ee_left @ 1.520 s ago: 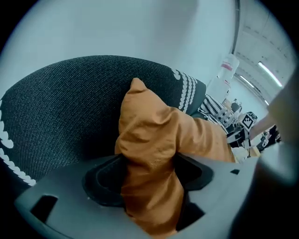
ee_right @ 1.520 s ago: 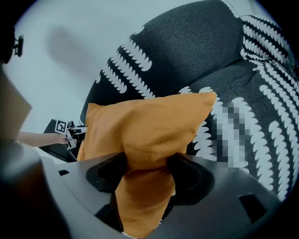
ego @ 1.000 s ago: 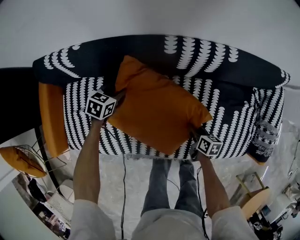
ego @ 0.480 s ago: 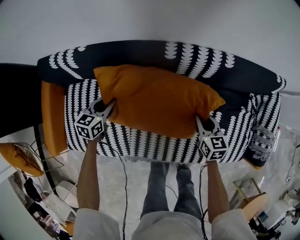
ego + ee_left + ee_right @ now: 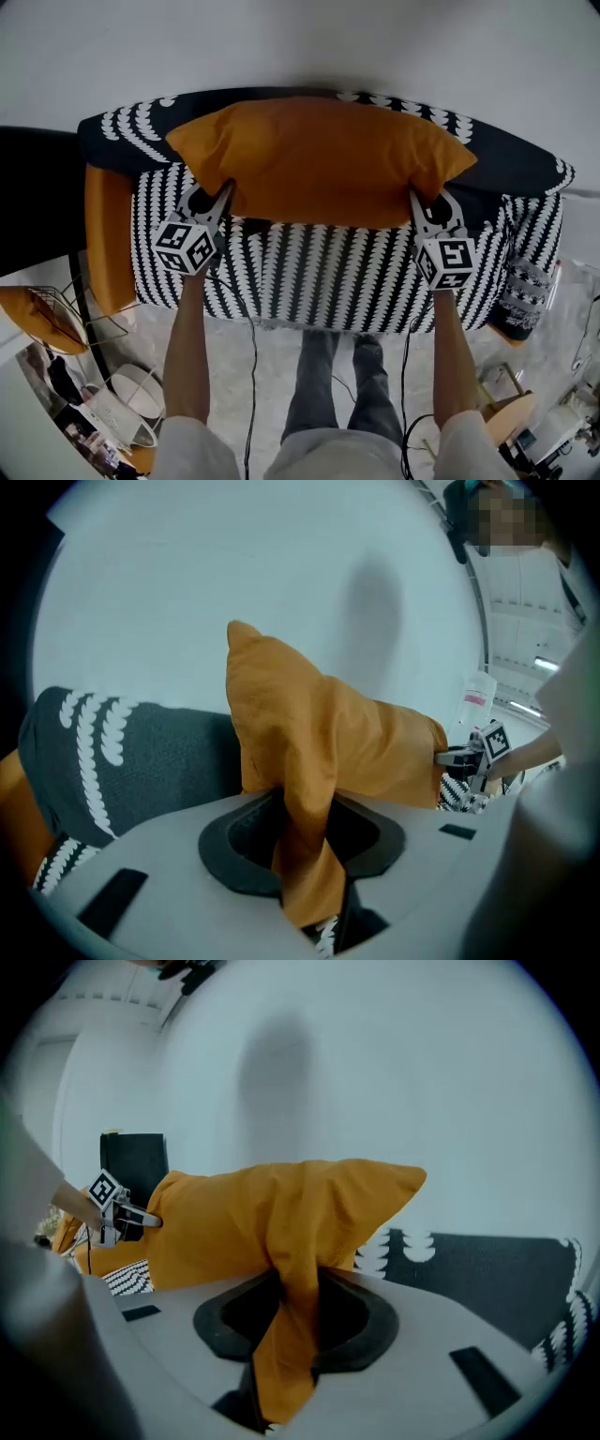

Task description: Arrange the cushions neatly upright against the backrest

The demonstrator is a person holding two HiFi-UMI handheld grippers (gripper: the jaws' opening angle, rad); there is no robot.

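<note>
A large orange cushion stands along the sofa's dark backrest, above the black-and-white seat. My left gripper is shut on the cushion's lower left corner. My right gripper pinches the lower right corner; its jaws are opening with fabric still between them. In the left gripper view the orange cushion bunches down between the jaws of the left gripper, and the right gripper shows far off. In the right gripper view the cushion hangs folded through the right gripper, with the left gripper beyond.
An orange pad lies on the sofa's left end, and a patterned cushion sits at its right end. A wire basket with an orange item stands on the floor at left, a wooden chair at lower right. Cables trail by the person's legs.
The cushion went from lying tilted on the seat to standing level against the backrest. Both grippers moved up and apart with its lower corners.
</note>
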